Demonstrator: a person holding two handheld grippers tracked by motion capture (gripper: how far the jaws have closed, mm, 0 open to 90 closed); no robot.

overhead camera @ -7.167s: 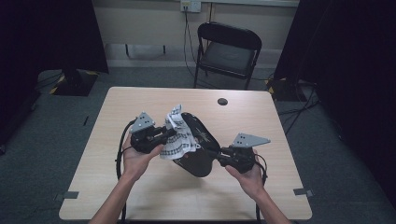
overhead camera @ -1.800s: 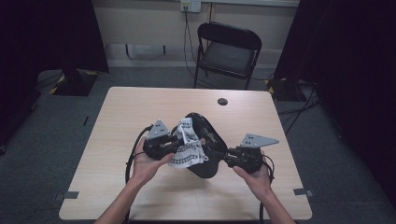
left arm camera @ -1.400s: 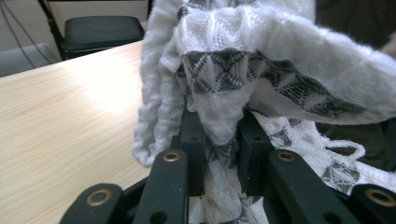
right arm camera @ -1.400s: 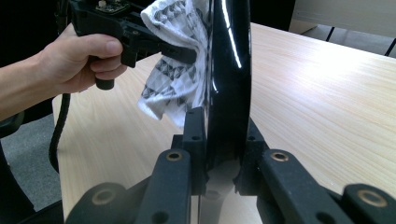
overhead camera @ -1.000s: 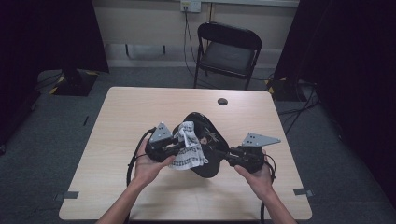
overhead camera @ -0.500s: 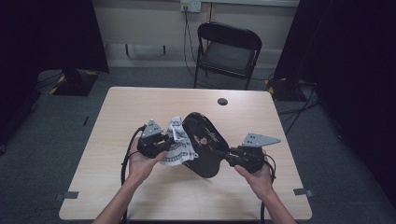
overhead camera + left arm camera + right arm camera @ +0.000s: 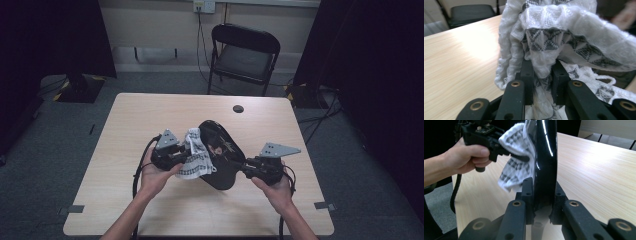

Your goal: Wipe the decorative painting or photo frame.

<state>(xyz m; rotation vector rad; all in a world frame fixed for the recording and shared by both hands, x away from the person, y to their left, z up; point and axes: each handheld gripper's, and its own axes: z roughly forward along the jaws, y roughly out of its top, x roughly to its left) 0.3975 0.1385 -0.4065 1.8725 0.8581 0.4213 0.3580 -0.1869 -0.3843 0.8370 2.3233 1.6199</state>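
Note:
A glossy black oblong plate [image 7: 220, 152] is held on edge above the table, tilted, with my right gripper [image 7: 246, 169] shut on its near rim. In the right gripper view the plate [image 7: 545, 160] rises thin and upright between the two jaws. A white cloth with a black triangle pattern [image 7: 195, 157] is pinched in my left gripper [image 7: 181, 156] and lies against the plate's left face. Seen from the left gripper view, the bunched cloth [image 7: 554, 37] fills the gap between the jaws and folds over them. The right gripper view has the left gripper [image 7: 524, 158] with the cloth [image 7: 517, 157] pressed on the plate.
The wooden table [image 7: 125, 130] carries a small dark round cap [image 7: 238, 108] near its far edge. A black folding chair [image 7: 245, 55] stands beyond the table. Cables trail from both grippers toward the near edge.
The left gripper with the cloth has slid a little to the left and upward along the plate's face. The plate has tipped up more steeply. The right hand stays where it was.

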